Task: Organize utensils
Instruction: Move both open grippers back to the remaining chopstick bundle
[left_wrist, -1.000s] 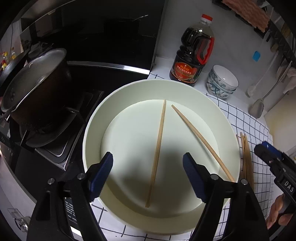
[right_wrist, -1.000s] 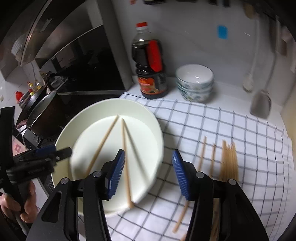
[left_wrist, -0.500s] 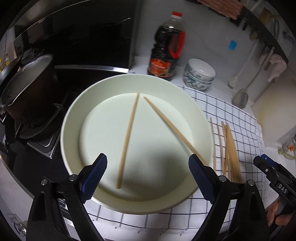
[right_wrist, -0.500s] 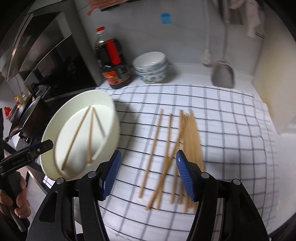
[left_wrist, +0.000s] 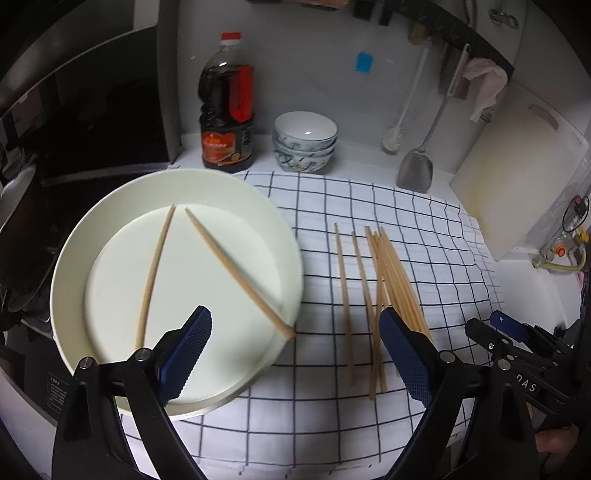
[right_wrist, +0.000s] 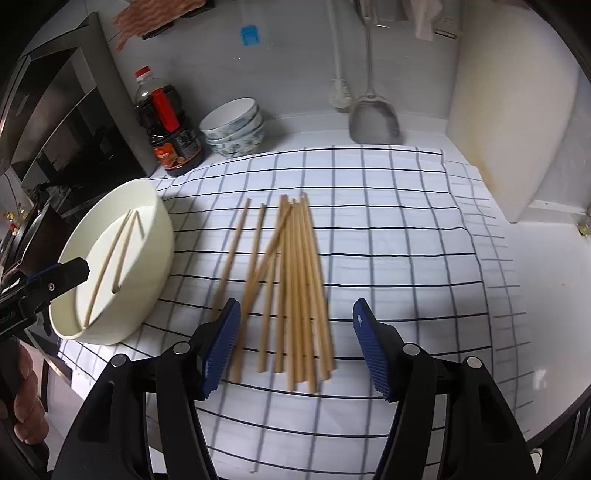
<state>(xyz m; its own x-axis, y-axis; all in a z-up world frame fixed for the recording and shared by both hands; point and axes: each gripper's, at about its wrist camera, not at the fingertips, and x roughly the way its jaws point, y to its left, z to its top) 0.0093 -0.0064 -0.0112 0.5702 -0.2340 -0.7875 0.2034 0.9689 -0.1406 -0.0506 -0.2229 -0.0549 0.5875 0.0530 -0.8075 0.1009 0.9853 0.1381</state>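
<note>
L gripper (left_wrist: 295, 349) jaws just opened wider, nothing between; R gripper (right_wrist: 295, 341) also just opening, empty, above loose chopsticks (right_wrist: 291, 280) on checked cloth (right_wrist: 388, 229). 2 chopsticks (left_wrist: 192, 266) lie in white bowl (left_wrist: 110, 229) at cloth's 9 o'clock.

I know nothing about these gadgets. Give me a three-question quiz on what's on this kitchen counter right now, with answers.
1. How many wooden chopsticks lie in the round white bowl?
2. True or false: the right gripper is clamped on a chopstick.
3. What does the loose pile of wooden chopsticks rest on: (a) the bare counter, (b) the white checked cloth, (c) the stacked patterned bowls?

Key: 1. Two. 2. False; its jaws stand open above the pile, holding nothing. 3. (b).
</note>
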